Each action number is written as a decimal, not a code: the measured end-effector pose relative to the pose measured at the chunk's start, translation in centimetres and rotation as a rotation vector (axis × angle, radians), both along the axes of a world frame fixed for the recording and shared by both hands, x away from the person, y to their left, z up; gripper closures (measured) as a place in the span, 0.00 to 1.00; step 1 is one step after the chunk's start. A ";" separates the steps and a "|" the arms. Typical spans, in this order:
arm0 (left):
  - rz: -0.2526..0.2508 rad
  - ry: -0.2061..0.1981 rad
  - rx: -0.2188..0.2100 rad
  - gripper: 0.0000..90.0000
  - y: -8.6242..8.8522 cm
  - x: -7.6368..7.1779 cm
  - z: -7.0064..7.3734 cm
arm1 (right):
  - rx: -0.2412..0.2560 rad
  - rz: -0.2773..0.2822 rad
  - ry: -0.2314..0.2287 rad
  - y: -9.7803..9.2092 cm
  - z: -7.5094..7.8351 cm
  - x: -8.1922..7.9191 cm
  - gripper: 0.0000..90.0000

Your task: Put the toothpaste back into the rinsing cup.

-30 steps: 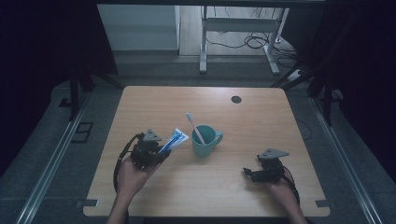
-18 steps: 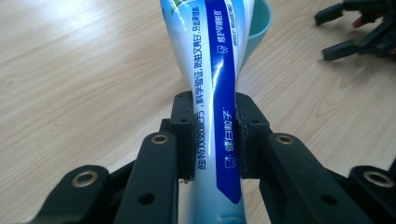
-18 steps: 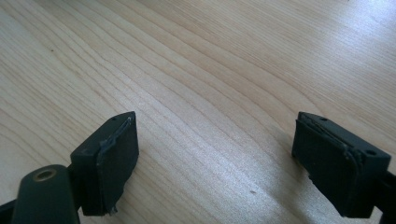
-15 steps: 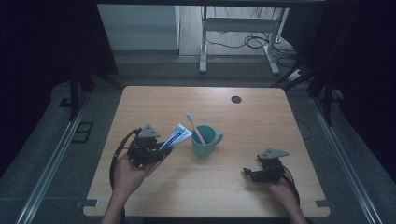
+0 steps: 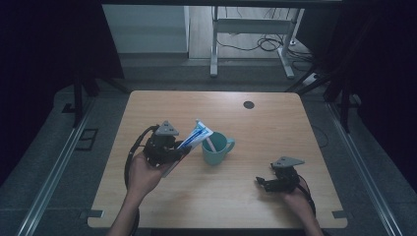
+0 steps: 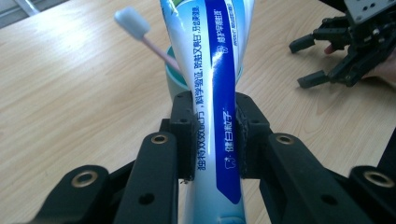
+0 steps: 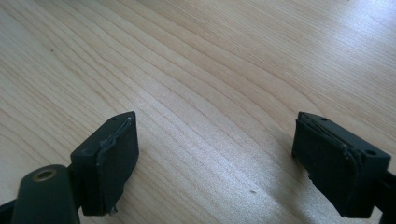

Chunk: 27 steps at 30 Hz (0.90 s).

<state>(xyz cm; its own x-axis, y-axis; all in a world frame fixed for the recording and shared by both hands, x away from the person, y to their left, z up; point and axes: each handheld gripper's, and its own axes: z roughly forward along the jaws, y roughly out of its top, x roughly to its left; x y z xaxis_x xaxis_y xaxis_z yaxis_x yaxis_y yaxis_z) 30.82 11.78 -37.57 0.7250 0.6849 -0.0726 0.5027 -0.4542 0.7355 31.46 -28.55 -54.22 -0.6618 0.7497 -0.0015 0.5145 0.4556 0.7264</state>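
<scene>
The left gripper [image 5: 173,150] clamps a toothpaste tube [image 5: 193,139] across its middle, above the worktop [image 5: 275,123] toward its left edge. The tube's long axis slants up and rightward, its far end over the rim of the teal mug [image 5: 216,149], which holds a toothbrush [image 6: 140,35]. The right gripper [image 5: 263,183], near the front right corner, has its jaws spread wide over bare wood.

High view: you look forward and down from above the near edge, taking in the whole tabletop [image 5: 275,123]. Left gripper view: you look along the jaws, close on the toothpaste tube [image 6: 219,93], facing right toward the right gripper [image 6: 348,56], which the high view also shows [image 5: 275,183]. Right gripper view: you look steeply down, very near the bare wood.
</scene>
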 end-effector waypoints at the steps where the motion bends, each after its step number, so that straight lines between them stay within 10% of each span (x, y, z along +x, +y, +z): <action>1: -0.002 -0.003 0.002 0.81 -0.2 0.2 0.1 | 0.001 0.000 0.001 0.0 0.0 0.0 0.16; 27: -0.064 -0.028 0.011 0.81 -6.1 4.4 2.3 | 0.001 0.006 0.000 0.0 0.0 0.0 0.18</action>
